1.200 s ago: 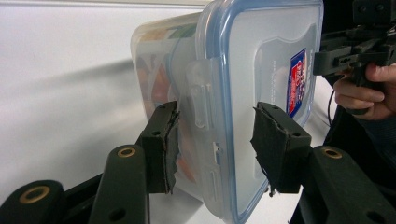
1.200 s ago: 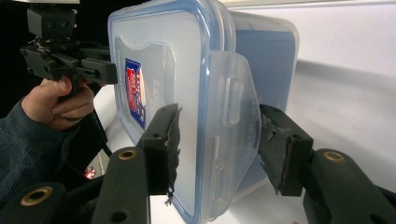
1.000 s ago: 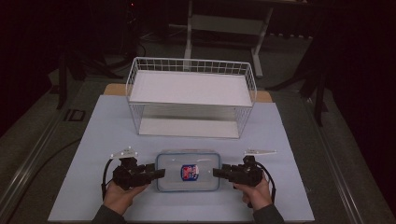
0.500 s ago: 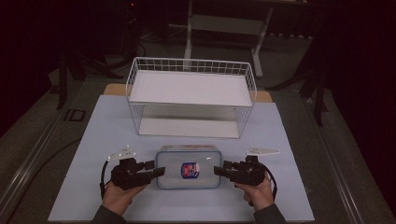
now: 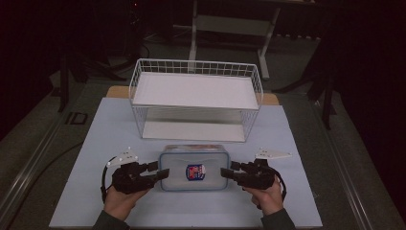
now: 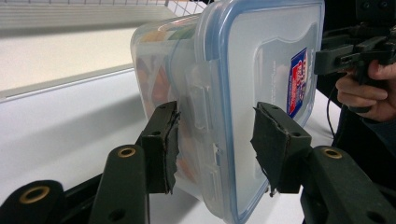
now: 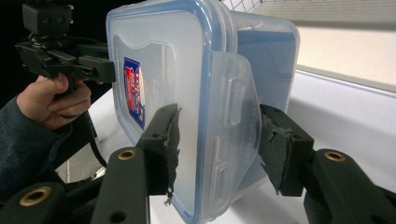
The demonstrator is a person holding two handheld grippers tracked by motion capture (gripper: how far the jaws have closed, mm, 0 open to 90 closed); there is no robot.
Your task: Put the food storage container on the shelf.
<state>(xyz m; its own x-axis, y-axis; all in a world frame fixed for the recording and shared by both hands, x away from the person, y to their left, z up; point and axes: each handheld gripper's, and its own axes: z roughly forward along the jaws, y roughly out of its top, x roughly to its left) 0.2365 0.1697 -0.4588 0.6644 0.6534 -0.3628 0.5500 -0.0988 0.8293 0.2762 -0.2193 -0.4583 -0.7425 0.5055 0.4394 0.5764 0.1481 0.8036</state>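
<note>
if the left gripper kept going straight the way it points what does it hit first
The end wall and latch flap of the clear lidded container: the left gripper has its jaws open either side of that end, so almost at once. Exact gap unclear.

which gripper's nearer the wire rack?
Roughly equal; neither clearly nearer. Left gripper is at the lidded container's left end, right gripper at its right end, both below the wire rack.

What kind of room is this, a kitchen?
Probably a lab or recording studio, not a kitchen: a mat-covered table in a dark room, equipment stands behind, and a cabled left gripper at a food container.
</note>
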